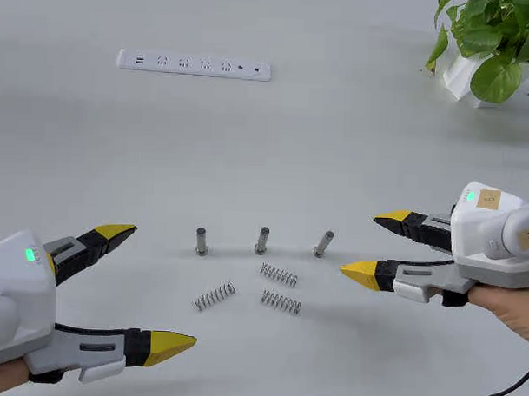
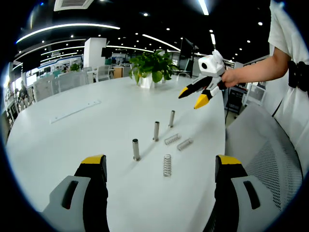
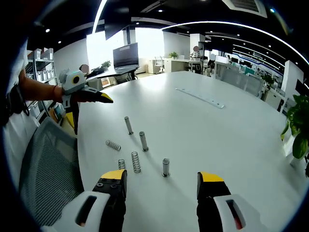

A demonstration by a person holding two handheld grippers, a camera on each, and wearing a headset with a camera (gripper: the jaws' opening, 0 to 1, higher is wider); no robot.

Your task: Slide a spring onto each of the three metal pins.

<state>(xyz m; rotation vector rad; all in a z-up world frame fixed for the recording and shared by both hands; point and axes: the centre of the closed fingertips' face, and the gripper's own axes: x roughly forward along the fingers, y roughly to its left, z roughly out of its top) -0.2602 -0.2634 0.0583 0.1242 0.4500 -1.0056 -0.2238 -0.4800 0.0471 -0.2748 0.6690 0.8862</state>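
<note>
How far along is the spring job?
Done: nothing. In the head view the left pin, middle pin and right pin stand bare. In hand: nothing; the left gripper and right gripper are open and empty. Left: all of it; the left spring, upper spring and lower spring lie loose on the table.

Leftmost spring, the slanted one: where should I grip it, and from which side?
Pinch the leftmost spring across its coils near one end, from above with the left gripper: it lies flat, touching nothing, leaving the other end free.
</note>
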